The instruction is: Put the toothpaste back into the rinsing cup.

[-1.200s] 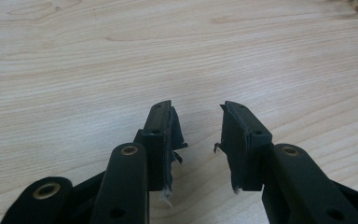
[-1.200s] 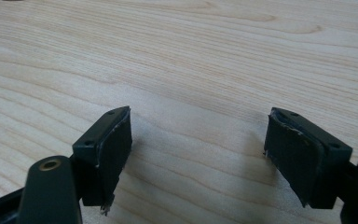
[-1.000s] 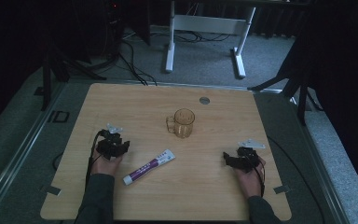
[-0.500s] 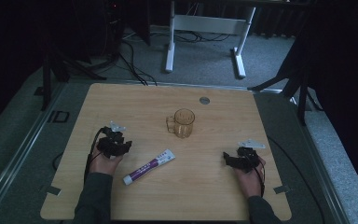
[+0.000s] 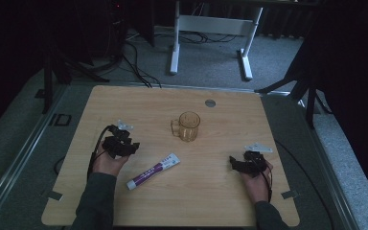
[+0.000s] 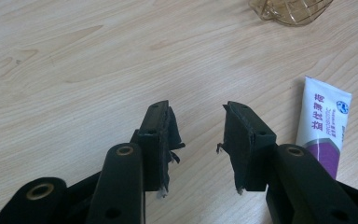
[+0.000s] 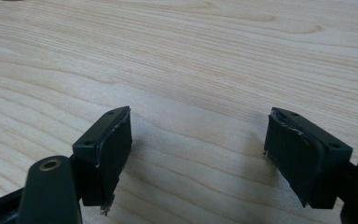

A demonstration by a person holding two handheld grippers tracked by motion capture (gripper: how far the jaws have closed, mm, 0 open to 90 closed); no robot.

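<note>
- The wooden table (image 5: 124, 105) lay lengthwise under the high view, pale and bare along its far edge but for a small round grommet (image 5: 210, 102) set in the wood.
- At the left, the left gripper (image 5: 128, 144) sat in the person's left hand (image 5: 109, 162), with a black cable looping out from it toward the table's left side.
- Its jaws stood partly spread with nothing between them; in the left gripper view only bare wood showed in the gap between the two worn black pads (image 6: 242, 140).
- The left gripper (image 6: 198, 140) pointed across the table, with the toothpaste tube (image 6: 324, 126) just beside its right jaw but apart from it.
- The toothpaste tube (image 5: 154, 170), white with a purple lower half, lay flat and slanted on the table, near the left gripper and between the two hands, closer to the left one.
- Beyond the tube, near the middle of the table, a clear amber mug (image 5: 188, 126) stood upright with its handle turned to the left; its base (image 6: 291, 8) showed at the top edge of the left gripper view.
- At the right, the right gripper (image 5: 235, 163) rested low near the table's right edge in the person's right hand (image 5: 255, 182), well apart from the tube and the mug.
- Its jaws were spread wide and empty; the right gripper view (image 7: 198, 140) showed only wood grain between them.
</note>
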